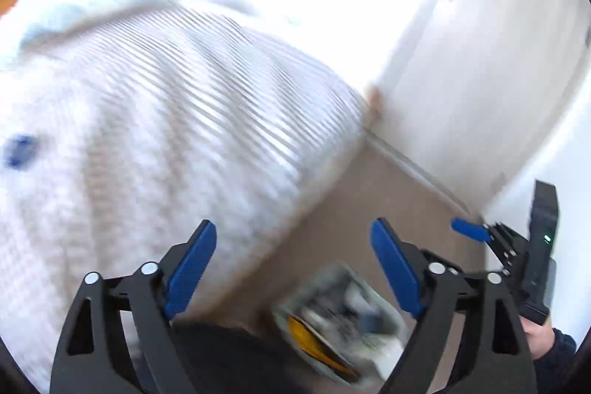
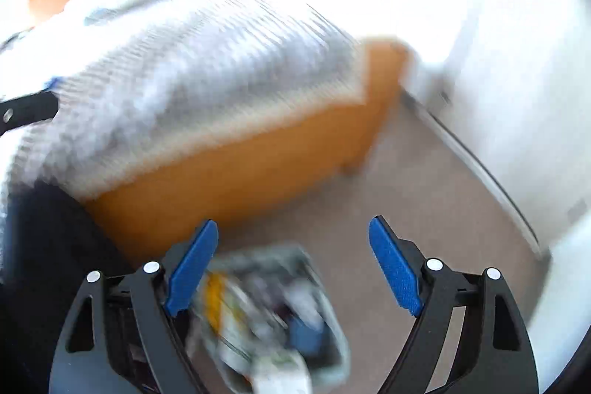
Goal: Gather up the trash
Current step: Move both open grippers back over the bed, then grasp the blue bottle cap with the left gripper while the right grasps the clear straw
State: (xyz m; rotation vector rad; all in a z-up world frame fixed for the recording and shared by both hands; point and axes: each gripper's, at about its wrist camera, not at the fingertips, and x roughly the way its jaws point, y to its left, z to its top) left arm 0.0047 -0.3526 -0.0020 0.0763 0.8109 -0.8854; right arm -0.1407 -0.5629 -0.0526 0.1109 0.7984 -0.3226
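We held both tools with their blue pads spread wide and nothing between them: the left tool [image 1: 293, 235] and the right tool [image 2: 293, 235] both hung over the beige carpet [image 2: 424, 202]. The trash bin [image 2: 273, 316], blurred but full of mixed litter, stood on that carpet just beside the wooden bed frame [image 2: 258, 165], under the striped white bedding [image 1: 177, 106].

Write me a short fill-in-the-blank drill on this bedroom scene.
1. The trash bin stands on the ____.
2. Both the left claw and the right claw have their jaws ____.
3. The bed has a frame coloured ____.

Missing words: floor; open; orange
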